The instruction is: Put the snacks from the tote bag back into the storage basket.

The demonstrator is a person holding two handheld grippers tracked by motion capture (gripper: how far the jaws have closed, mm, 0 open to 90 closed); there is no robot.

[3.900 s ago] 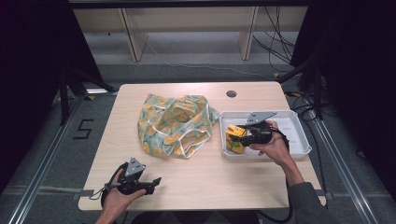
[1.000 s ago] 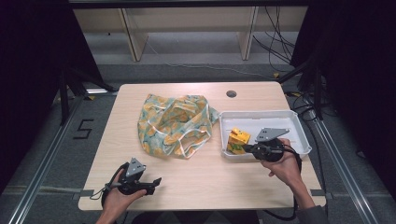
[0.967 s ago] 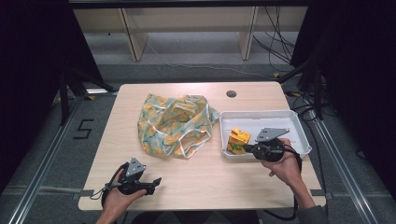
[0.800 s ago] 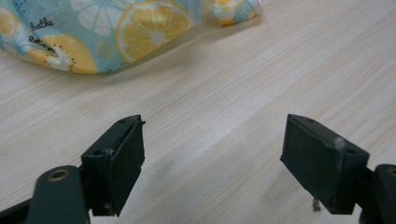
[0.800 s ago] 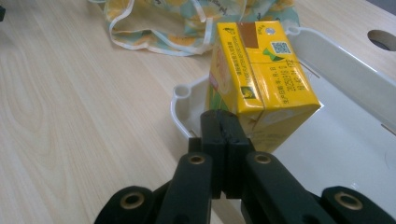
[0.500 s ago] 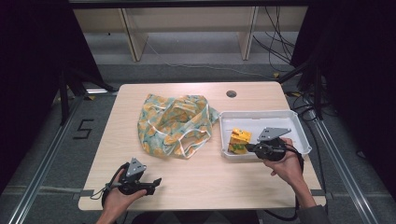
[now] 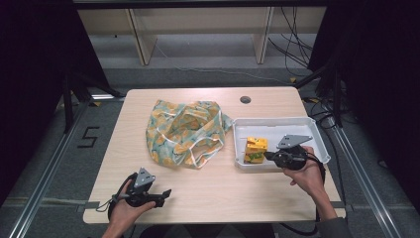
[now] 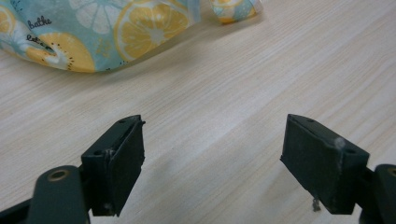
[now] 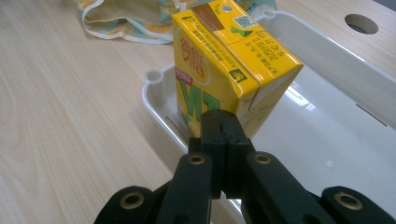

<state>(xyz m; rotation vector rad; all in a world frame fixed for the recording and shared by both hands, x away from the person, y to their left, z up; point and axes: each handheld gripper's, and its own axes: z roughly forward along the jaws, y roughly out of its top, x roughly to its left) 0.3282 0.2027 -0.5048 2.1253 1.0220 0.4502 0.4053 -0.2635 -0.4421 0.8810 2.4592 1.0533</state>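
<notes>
A yellow juice carton (image 7: 256,148) stands in the left end of a white tray (image 7: 277,121) at the table's right. My right gripper (image 7: 267,155) is over the tray's near edge, pointing left at the carton. In the right gripper view the carton (image 9: 229,60) stands just beyond my right gripper (image 9: 223,135), whose jaws are shut together with nothing between them. A lemon-print bag (image 7: 185,131) lies crumpled mid-table. My left gripper (image 7: 166,192) rests near the front edge. In the left gripper view, my left gripper (image 8: 215,158) stands open over bare wood, short of the bag (image 8: 93,32).
The tray's (image 9: 327,140) right part holds nothing. A round cable hole (image 7: 245,99) sits at the table's back. Bare wood lies between the bag and the front edge. Metal rails run along both sides of the table.
My right gripper has drawn back from the carton toward the tray's near edge, then held about still. The carton stays in the tray. The left gripper has not moved.
</notes>
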